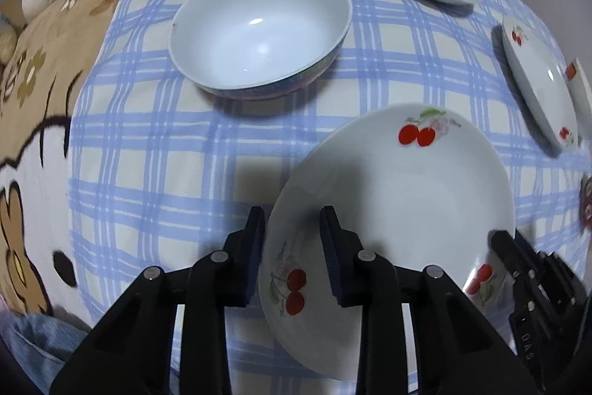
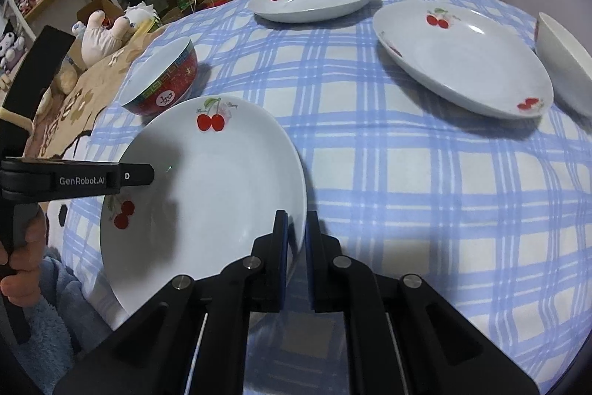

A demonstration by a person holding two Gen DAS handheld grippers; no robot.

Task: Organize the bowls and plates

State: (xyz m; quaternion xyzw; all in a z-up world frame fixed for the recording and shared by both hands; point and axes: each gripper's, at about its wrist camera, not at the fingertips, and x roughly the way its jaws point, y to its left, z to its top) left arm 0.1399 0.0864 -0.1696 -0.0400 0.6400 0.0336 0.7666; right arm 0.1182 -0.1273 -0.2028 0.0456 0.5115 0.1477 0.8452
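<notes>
You see a tablecloth [image 2: 425,173] checked in pale blue and white. The near plate [image 2: 222,180] is white with red cherry pairs at twelve and eight o'clock on its rim. The bowl [image 2: 166,87] is white inside, red outside with a patterned band under the rim. At nine o'clock lies a tan blanket [image 1: 48,80] with brown flowers. Both grippers' fingers [image 1: 255,247] are black with dark blue pads.
</notes>
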